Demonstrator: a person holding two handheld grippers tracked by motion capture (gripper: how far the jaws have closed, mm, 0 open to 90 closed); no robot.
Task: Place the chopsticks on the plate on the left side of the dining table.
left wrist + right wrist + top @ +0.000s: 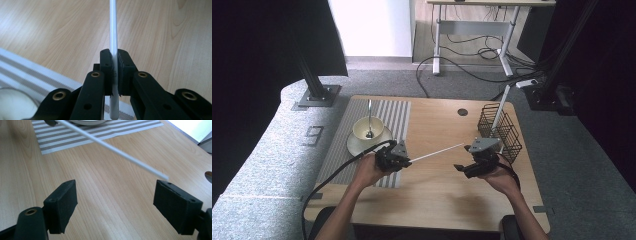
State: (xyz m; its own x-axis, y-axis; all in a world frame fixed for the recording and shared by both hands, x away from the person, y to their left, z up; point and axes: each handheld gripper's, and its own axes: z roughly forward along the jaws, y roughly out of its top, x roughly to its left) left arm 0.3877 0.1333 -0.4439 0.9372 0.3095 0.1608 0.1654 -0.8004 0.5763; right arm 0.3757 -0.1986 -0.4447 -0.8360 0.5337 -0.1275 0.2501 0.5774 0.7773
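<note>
Above the middle of a wooden desk (437,190), the left claw (114,72) pinches one end of a thin white stick (437,153), which slants across toward the right claw (115,202). The right claw's jaws stand spread wide with nothing between them, the stick's free tip just above one jaw. Behind the left hand, a cup with a spoon (369,129) sits on a saucer on a striped mat (394,112). A wire basket (504,131) stands at the right.
</note>
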